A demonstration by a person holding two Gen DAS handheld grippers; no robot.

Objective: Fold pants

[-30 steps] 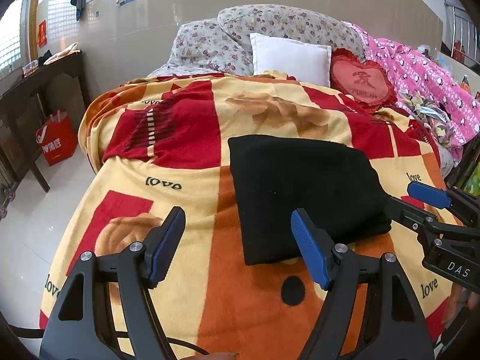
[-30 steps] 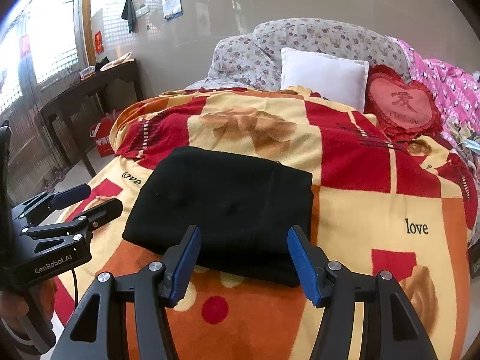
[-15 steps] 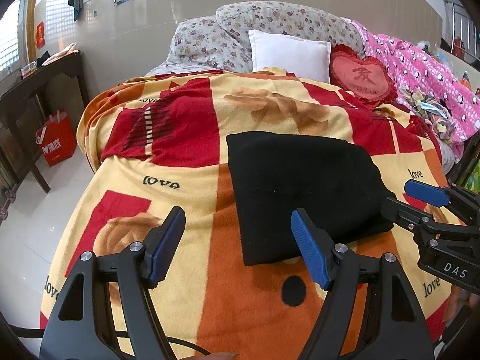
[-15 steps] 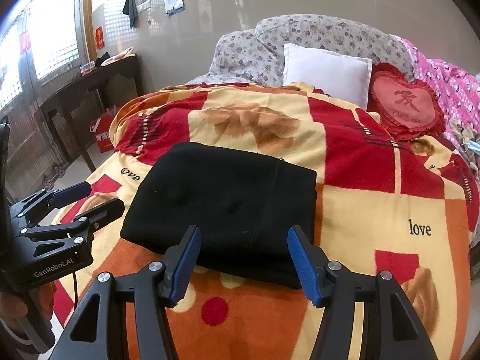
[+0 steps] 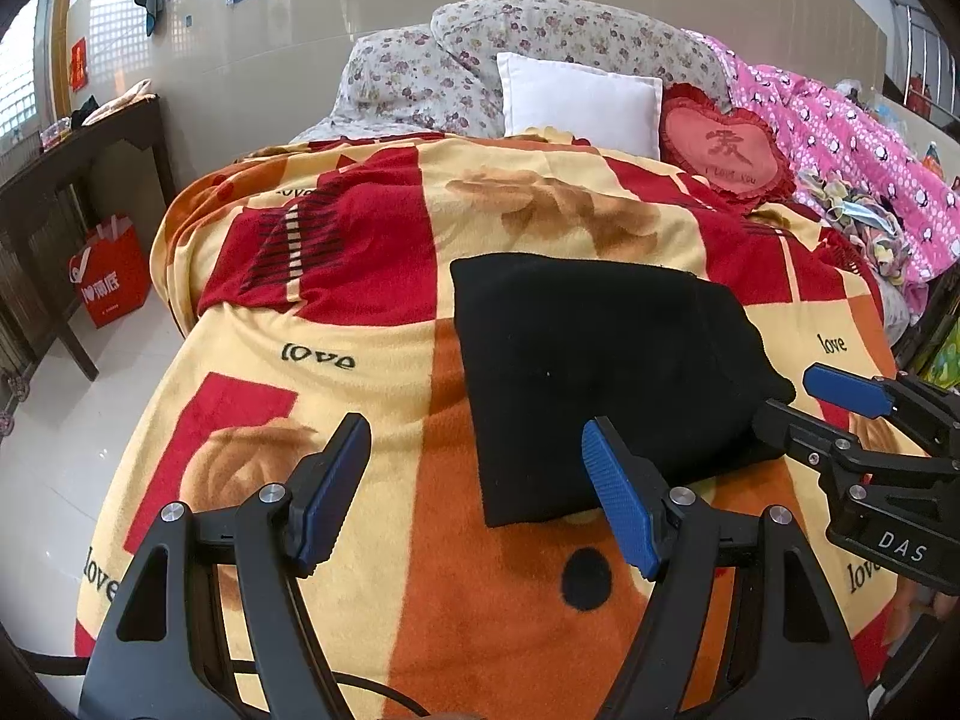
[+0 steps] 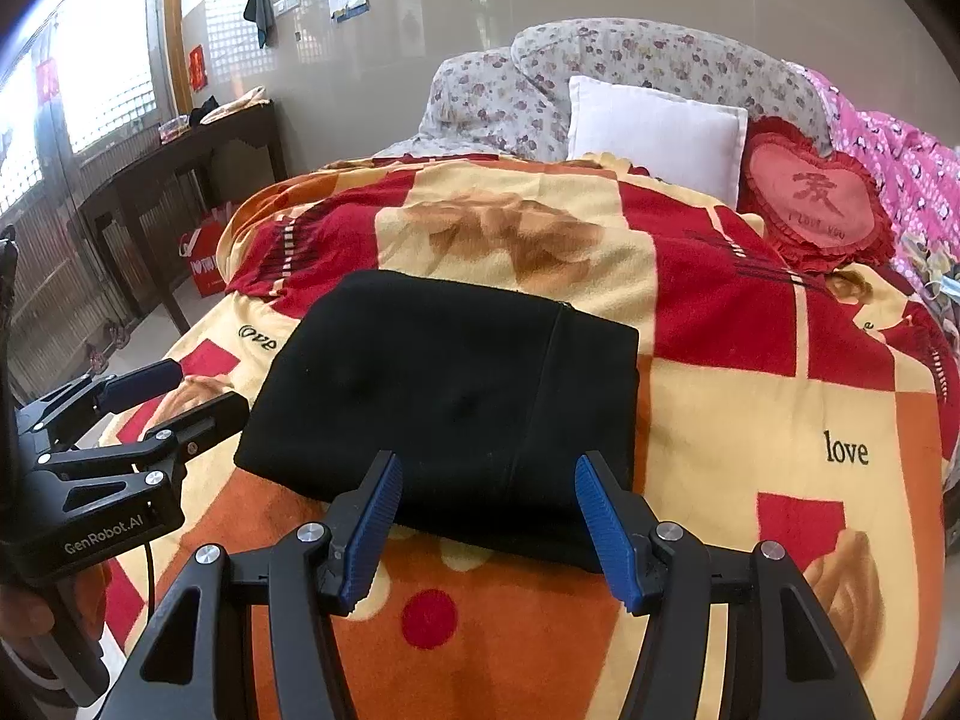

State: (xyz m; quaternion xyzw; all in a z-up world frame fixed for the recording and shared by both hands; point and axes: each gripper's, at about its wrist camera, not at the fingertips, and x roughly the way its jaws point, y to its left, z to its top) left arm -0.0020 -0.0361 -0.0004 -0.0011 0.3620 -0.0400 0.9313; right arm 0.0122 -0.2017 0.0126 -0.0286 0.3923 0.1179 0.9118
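Black pants (image 5: pixel 600 372) lie folded into a flat rectangle on the patterned blanket (image 5: pixel 360 360) of a bed; the same pants (image 6: pixel 456 396) fill the middle of the right wrist view. My left gripper (image 5: pixel 474 480) hovers open above the blanket, just left of the pants' near edge, with nothing between its blue pads. My right gripper (image 6: pixel 486 516) is open over the pants' near edge, also empty. Each gripper shows in the other's view: the right gripper (image 5: pixel 822 408) at the pants' right corner, the left gripper (image 6: pixel 174 390) beside their left edge.
At the head of the bed are floral pillows (image 5: pixel 540 54), a white cushion (image 5: pixel 576 99), a red heart cushion (image 5: pixel 726 150) and a pink quilt (image 5: pixel 852 156). A dark wooden table (image 5: pixel 72 156) and a red bag (image 5: pixel 111 276) stand on the tiled floor at left.
Both views have shifted only slightly; the pants lie as before and both grippers stay open at the same width.
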